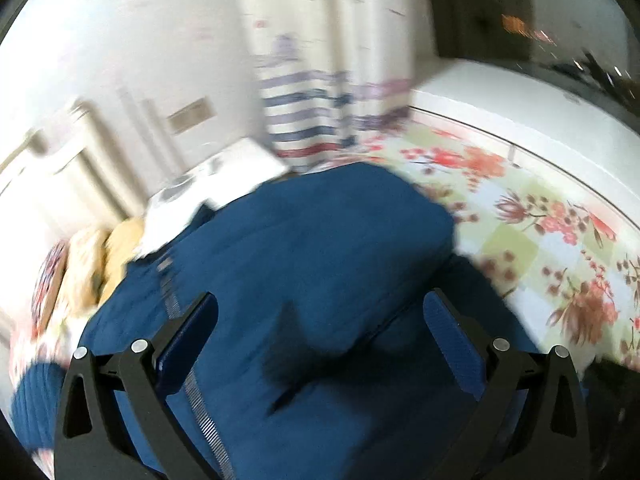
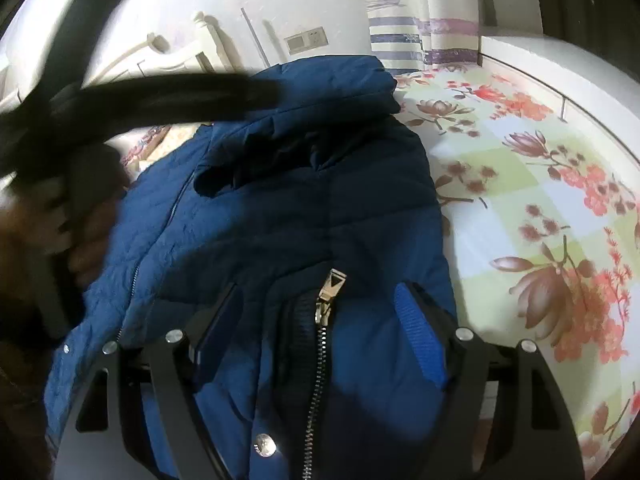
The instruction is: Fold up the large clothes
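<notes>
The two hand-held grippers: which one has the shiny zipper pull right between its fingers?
The right hand-held gripper. The silver zipper pull of the blue puffer jacket sits between its open fingers; the left hand-held gripper frames only plain blue fabric.

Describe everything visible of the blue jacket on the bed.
The blue jacket is a quilted, puffy coat of matte fabric, lying bunched and partly folded on the floral bedsheet. A metal zipper and a silver snap show near the right gripper, whose open fingers straddle the fabric. The left gripper is open above it.
</notes>
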Action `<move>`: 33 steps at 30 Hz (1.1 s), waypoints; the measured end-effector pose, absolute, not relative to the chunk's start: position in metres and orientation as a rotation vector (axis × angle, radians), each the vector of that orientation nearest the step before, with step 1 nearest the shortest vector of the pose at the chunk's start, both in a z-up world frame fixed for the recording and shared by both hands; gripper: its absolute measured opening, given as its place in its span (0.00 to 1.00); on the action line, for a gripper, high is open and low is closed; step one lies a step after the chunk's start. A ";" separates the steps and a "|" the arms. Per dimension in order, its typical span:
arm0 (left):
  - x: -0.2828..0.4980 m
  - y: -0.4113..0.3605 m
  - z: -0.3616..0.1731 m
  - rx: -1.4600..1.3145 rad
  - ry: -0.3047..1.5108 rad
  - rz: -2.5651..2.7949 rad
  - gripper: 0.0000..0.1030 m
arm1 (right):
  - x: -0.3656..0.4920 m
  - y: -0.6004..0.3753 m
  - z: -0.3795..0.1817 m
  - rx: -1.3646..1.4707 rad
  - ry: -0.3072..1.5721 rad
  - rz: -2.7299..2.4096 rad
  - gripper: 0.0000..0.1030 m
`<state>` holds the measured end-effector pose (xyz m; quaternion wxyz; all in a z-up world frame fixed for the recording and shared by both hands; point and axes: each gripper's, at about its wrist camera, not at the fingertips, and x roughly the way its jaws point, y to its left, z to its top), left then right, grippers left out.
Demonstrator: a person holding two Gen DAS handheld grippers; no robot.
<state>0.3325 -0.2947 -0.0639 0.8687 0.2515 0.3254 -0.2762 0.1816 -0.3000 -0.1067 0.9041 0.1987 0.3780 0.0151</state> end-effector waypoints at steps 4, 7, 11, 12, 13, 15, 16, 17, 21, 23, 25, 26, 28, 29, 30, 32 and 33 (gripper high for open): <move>0.331 -0.350 -0.092 0.748 0.675 -0.566 0.92 | 0.183 -0.303 -0.106 0.438 0.772 0.043 0.75; 0.332 -0.356 -0.104 0.813 0.663 -0.532 0.50 | 0.183 -0.304 -0.106 0.450 0.768 0.048 0.75; 0.335 -0.313 -0.066 0.514 0.633 -0.605 0.28 | 0.183 -0.306 -0.107 0.465 0.761 0.055 0.75; 0.339 -0.292 -0.052 0.396 0.633 -0.627 0.28 | 0.183 -0.306 -0.107 0.467 0.760 0.057 0.75; 0.343 -0.266 -0.039 0.271 0.635 -0.651 0.27 | 0.183 -0.306 -0.108 0.468 0.759 0.057 0.75; 0.351 -0.215 -0.026 0.064 0.645 -0.652 0.27 | 0.182 -0.307 -0.108 0.472 0.756 0.057 0.75; 0.357 -0.186 -0.023 -0.036 0.657 -0.647 0.27 | 0.182 -0.307 -0.108 0.473 0.756 0.058 0.75; 0.362 -0.159 -0.023 -0.123 0.668 -0.643 0.27 | 0.182 -0.307 -0.108 0.475 0.755 0.059 0.75; 0.369 -0.037 -0.047 -0.414 0.691 -0.554 0.27 | 0.181 -0.307 -0.109 0.473 0.757 0.058 0.75; 0.370 0.002 -0.068 -0.482 0.733 -0.508 0.27 | 0.181 -0.306 -0.108 0.472 0.758 0.058 0.75; 0.371 0.034 -0.097 -0.560 0.809 -0.476 0.28 | 0.182 -0.306 -0.109 0.468 0.762 0.055 0.75; 0.371 0.043 -0.110 -0.583 0.840 -0.464 0.28 | 0.182 -0.305 -0.109 0.464 0.765 0.052 0.75; 0.374 0.058 -0.136 -0.637 0.904 -0.445 0.31 | 0.182 -0.304 -0.109 0.458 0.768 0.049 0.75; 0.377 0.064 -0.150 -0.687 0.933 -0.442 0.35 | 0.183 -0.304 -0.110 0.457 0.769 0.048 0.75; 0.379 0.067 -0.157 -0.724 0.941 -0.450 0.36 | 0.183 -0.304 -0.110 0.457 0.768 0.047 0.75; 0.380 0.069 -0.161 -0.766 0.916 -0.480 0.47 | 0.182 -0.304 -0.109 0.454 0.765 0.037 0.75; 0.380 0.068 -0.160 -0.763 0.905 -0.491 0.50 | 0.181 -0.304 -0.108 0.446 0.766 0.021 0.75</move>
